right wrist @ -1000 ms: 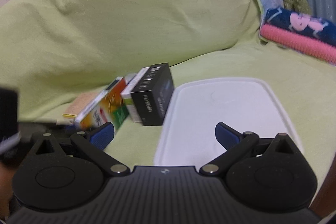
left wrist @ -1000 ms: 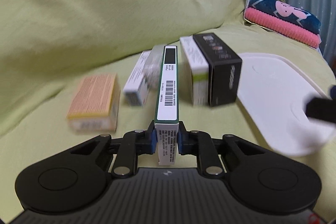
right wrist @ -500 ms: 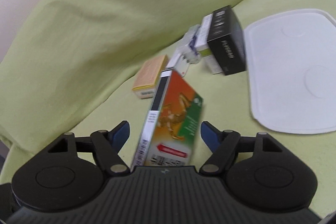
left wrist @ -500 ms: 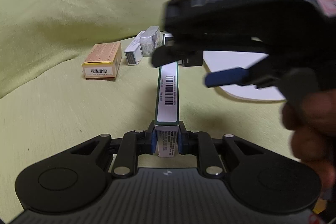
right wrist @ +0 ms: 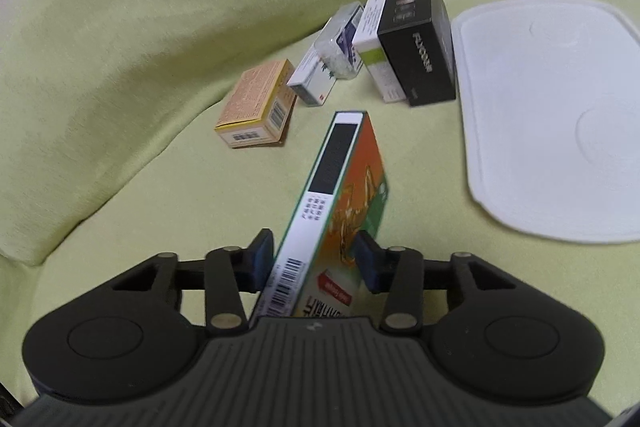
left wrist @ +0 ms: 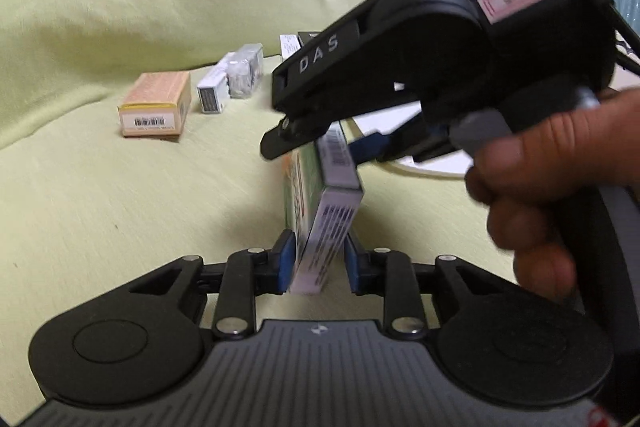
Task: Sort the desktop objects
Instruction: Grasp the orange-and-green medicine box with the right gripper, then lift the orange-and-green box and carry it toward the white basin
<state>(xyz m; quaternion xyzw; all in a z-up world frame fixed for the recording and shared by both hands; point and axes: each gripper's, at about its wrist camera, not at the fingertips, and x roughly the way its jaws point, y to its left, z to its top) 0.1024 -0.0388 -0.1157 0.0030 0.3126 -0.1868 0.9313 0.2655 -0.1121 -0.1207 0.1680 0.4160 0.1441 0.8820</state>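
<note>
A flat green and orange box [left wrist: 320, 223] is held on edge above the green sofa seat, tilted a little. My left gripper [left wrist: 318, 259] is shut on its near end, blue pads on both faces. From the right, a hand [left wrist: 532, 195] brings my right gripper [left wrist: 316, 147] over the box's far end. In the right wrist view the same box [right wrist: 336, 195] runs forward between the pads of the right gripper [right wrist: 314, 255], which is shut on it. The white side with a barcode faces up.
On the seat behind lie an orange-yellow box [right wrist: 256, 107], a small white box [right wrist: 310, 79], a clear-wrapped pack [right wrist: 340, 47], a white and green box [right wrist: 372, 43] and a black box [right wrist: 420, 39]. A white tray [right wrist: 552, 115] lies to the right, against the sofa back.
The right gripper swung in from the tray side and shut on the box's far end. The left gripper pulled back from the row of boxes, its fingers widened slightly, and the box tilted.
</note>
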